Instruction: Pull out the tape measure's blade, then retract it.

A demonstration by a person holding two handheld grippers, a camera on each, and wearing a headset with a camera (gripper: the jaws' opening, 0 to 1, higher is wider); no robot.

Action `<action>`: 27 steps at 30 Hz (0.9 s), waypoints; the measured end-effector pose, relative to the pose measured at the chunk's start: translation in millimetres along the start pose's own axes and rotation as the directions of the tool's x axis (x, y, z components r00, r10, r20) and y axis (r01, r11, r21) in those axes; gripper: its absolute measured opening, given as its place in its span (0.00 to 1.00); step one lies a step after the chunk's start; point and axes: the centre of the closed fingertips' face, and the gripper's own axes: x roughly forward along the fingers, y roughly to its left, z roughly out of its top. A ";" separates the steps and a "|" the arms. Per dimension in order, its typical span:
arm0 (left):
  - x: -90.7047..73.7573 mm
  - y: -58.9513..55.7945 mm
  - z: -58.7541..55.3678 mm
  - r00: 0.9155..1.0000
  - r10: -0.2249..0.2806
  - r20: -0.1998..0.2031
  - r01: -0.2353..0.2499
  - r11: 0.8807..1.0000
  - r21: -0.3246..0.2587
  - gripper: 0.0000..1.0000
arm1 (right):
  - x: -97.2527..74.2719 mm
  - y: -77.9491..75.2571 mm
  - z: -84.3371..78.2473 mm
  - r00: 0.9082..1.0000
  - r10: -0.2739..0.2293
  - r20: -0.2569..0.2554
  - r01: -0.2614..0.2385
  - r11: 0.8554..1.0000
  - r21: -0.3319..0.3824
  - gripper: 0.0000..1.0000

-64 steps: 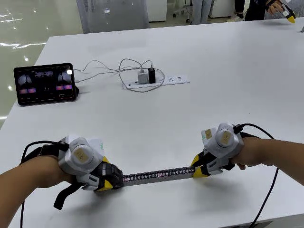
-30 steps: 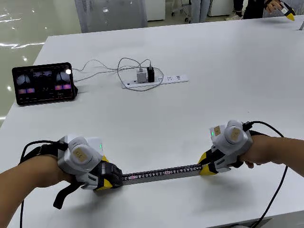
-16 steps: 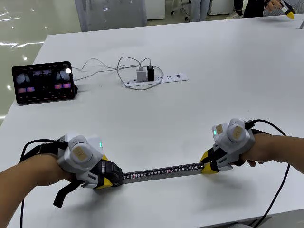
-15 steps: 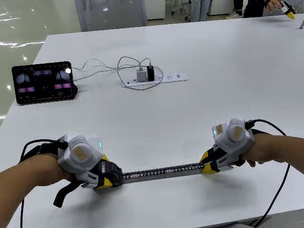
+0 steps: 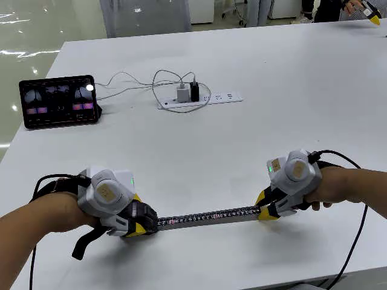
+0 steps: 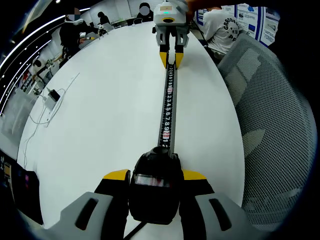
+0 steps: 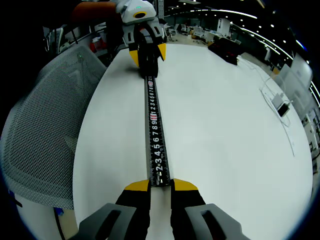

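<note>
Close to the table (image 5: 199,260) edge, left gripper (image 5: 141,226) clamps the tape measure (image 6: 155,187), right gripper (image 5: 265,212) pinches its blade (image 5: 208,215)

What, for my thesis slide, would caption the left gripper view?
Left gripper clamps the black tape measure case; the right gripper holds its extended blade along the white table.

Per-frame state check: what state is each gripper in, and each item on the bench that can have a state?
left gripper: shut on the tape measure case.
right gripper: shut on the tip of the blade.
blade: pulled out, stretched between the two grippers.
tablet: screen lit.
power strip: two chargers plugged in.
</note>
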 end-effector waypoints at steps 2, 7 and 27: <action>-0.9 0.7 1.3 1.000 -0.009 0.008 0.010 0.999 -0.032 0.34 | -0.2 -0.4 -0.8 1.000 0.001 -0.007 -0.001 1.000 -0.003 0.11; 0.4 0.8 1.1 1.000 -0.013 0.005 0.013 1.000 -0.019 0.34 | -0.1 0.0 -1.0 1.000 -0.003 -0.021 0.003 1.000 -0.003 0.12; -9.6 4.1 -10.4 0.999 0.027 -0.026 -0.027 1.000 -0.006 0.45 | -0.9 0.1 7.5 0.998 -0.058 -0.007 0.058 0.998 -0.006 0.21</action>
